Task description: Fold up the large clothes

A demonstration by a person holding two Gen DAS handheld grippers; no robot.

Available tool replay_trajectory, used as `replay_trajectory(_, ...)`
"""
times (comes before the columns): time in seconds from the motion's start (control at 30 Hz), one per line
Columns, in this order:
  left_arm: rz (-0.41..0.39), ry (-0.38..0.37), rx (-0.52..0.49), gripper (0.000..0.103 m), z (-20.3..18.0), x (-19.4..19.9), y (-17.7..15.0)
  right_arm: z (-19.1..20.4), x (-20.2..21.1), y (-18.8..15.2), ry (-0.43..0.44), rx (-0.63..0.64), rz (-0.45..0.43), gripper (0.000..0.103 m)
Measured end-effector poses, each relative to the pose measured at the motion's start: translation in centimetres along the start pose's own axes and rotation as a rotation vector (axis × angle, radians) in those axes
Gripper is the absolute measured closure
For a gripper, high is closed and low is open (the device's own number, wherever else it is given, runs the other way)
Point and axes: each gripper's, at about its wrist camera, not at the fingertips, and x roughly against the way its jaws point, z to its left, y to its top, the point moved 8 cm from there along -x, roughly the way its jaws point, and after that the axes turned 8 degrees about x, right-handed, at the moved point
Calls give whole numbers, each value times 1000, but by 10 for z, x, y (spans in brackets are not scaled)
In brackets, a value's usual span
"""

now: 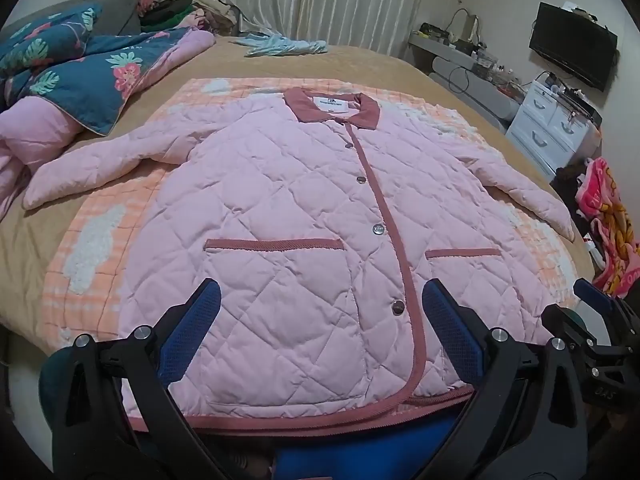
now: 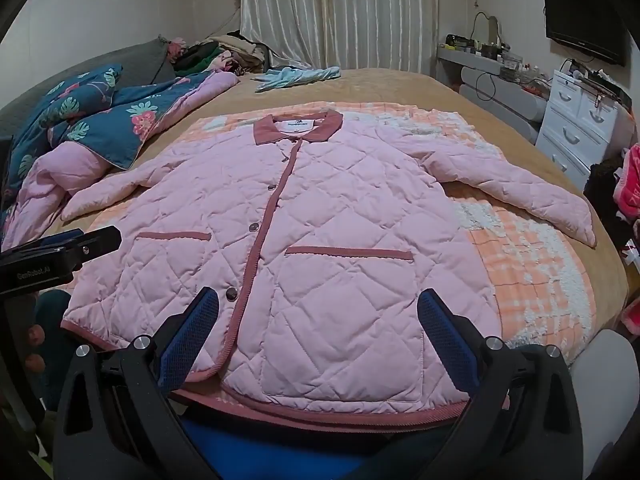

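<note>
Ahead of both tongs, the pink quilted jacket (image 1: 304, 216) is lying buttoned and spread flat on the checked blanket (image 1: 92, 272), ready for folding, while left gripper (image 1: 320, 328) and right gripper (image 2: 318, 332) are hovering released above its hem.

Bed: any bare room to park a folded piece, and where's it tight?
Bare tan cover between the jacket collar and the blue cloth by the curtain, running along the right edge past the sleeve. The checked blanket right of the jacket is free too. The left is crowded by the floral quilt and the clothes pile.
</note>
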Motion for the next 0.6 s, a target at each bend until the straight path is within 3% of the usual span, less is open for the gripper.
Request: replay_trajectory(0.6,-1,4,-3,9,4,3,4,0,0,2,2,2,-2,4)
